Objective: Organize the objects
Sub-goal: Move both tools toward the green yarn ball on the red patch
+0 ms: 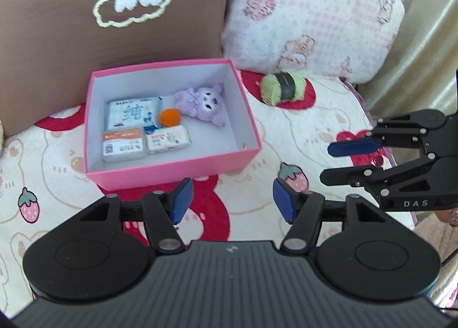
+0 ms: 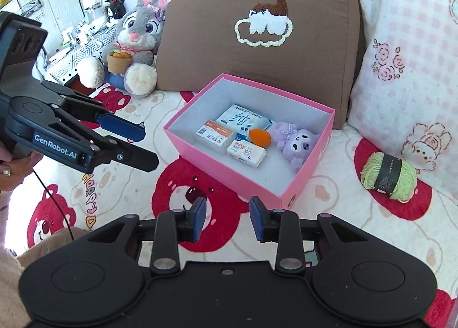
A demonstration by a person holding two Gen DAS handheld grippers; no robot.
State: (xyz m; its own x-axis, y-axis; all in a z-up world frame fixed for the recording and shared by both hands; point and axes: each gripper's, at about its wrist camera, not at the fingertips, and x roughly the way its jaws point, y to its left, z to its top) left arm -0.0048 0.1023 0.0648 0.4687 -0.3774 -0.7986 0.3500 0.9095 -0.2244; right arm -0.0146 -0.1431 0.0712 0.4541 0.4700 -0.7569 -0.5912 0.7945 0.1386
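Yarn [image 2: 388, 175], a green ball with a dark paper band, was the one thing left outside the pink box [image 1: 183, 169]; it lay on the bed cover against the pink checked pillow [image 1: 312, 13], well apart from both grippers. The left gripper [image 1: 232, 202] hovered short of the box's near wall, its jaws parted with nothing between them. The right gripper [image 2: 227, 218] hung near the box's front corner, jaws also apart and empty, only printed cover showing through the gap. Inside the box lay three tissue packs, an orange pompom [image 1: 169, 117] and a purple plush [image 1: 201, 104].

Judging from this, the yarn was the likely next pick. Being soft and round, it could roll away on the padded cover under an off-centre pinch, or loose strands could snag on a pad. The box was light card, so a gripper brushing its wall might shove it across the fabric.
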